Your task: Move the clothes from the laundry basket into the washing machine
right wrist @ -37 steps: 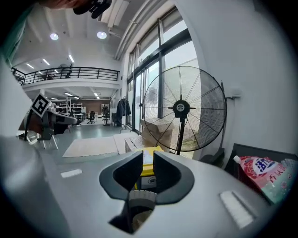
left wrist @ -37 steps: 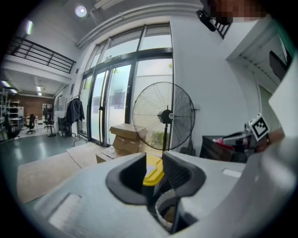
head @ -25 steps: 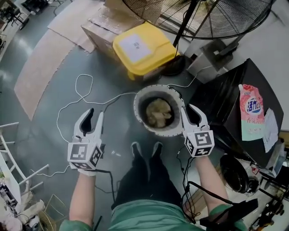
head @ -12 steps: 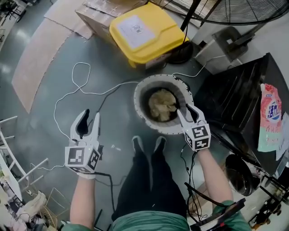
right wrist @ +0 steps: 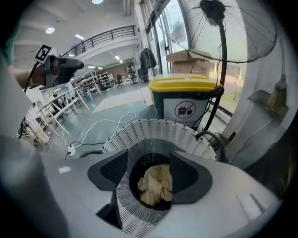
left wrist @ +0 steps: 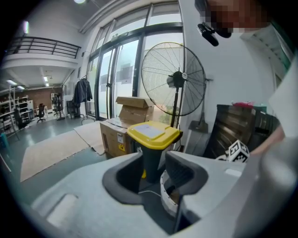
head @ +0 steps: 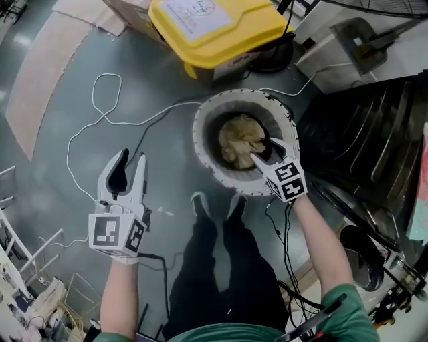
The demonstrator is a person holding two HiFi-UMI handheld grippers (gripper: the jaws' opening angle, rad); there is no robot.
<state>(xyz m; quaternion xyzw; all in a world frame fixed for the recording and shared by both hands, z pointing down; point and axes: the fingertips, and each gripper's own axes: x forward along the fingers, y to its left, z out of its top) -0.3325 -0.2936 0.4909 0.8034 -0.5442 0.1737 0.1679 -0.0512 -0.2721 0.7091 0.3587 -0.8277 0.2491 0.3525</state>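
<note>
No words or numbers can be read. The bin (right wrist: 163,109) has a white sticker (right wrist: 186,110) on its front, with a red ring and a small dark picture inside. The yellow lid (head: 221,30) has a white label (head: 196,8), but its print is too small to read. The cubes on the left claw (head: 129,165) and the right claw (head: 264,152) show black and white square patterns.
</note>
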